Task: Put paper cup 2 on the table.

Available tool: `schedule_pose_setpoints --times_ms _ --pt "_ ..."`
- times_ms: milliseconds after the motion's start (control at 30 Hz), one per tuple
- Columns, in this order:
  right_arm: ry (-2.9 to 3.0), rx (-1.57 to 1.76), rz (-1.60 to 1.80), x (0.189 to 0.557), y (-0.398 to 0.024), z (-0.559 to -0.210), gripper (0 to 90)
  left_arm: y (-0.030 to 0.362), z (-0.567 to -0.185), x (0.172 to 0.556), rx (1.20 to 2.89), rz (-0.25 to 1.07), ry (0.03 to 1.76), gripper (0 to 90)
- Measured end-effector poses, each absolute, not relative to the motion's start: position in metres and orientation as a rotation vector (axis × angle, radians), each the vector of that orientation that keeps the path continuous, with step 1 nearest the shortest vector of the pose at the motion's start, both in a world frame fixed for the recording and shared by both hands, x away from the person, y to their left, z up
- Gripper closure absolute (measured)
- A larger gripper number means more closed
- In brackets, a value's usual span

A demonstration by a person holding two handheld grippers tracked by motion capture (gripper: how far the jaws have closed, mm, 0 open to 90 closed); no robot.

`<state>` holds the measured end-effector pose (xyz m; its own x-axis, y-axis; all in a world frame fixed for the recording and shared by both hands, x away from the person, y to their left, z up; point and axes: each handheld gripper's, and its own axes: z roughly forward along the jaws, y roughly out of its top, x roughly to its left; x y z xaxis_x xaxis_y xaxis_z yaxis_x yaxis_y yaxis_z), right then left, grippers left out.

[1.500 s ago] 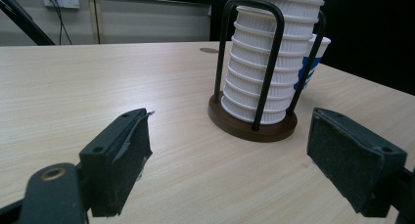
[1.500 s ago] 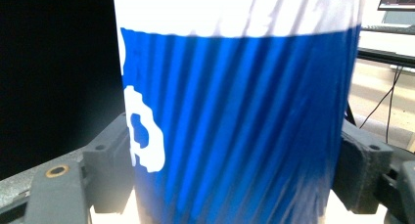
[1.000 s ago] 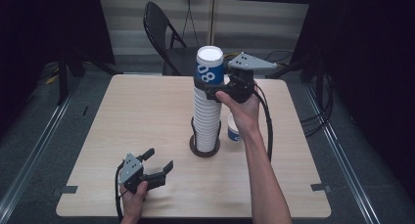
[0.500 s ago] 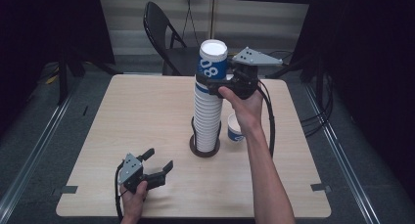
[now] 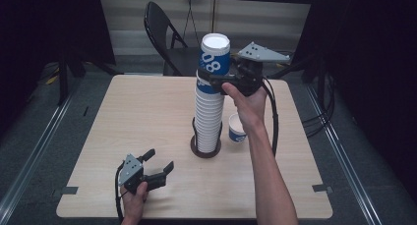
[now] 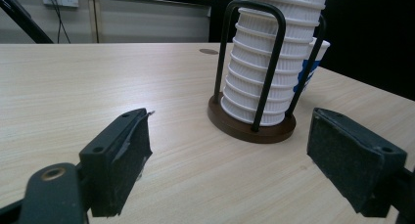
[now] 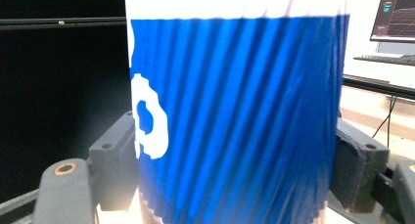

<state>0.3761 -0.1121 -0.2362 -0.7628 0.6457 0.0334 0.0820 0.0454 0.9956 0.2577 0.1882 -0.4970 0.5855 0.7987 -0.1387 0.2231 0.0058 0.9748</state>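
Observation:
A tall stack of white ribbed paper cups (image 5: 209,118) (image 6: 266,72) stands in a black wire holder with a round brown base (image 5: 206,151) (image 6: 252,130) near the table's middle. My right gripper (image 5: 210,80) (image 7: 235,175) is shut on the top cup (image 5: 215,62) (image 7: 235,111), blue with white marks, holding it raised above the stack's upper cups. Low at the front left, my left gripper (image 5: 160,160) (image 6: 235,155) is open with nothing between its pads, pointing toward the holder from a short distance.
A single blue and white cup (image 5: 237,127) (image 6: 313,62) stands upright on the wooden table (image 5: 123,112), just right of the holder. A black folding chair (image 5: 167,33) stands beyond the far edge. Cables lie on the floor at the right.
My right gripper has risen with the blue cup, pulling it further out of the stack. The left gripper has stayed where it was.

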Motion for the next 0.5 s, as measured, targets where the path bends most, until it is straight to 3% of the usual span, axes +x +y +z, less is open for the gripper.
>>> schedule_pose_setpoints --times_ms 500 --pt "1.864 0.715 1.818 0.374 -0.112 -0.224 21.0 0.188 -0.497 0.257 1.526 0.562 0.900 16.0"
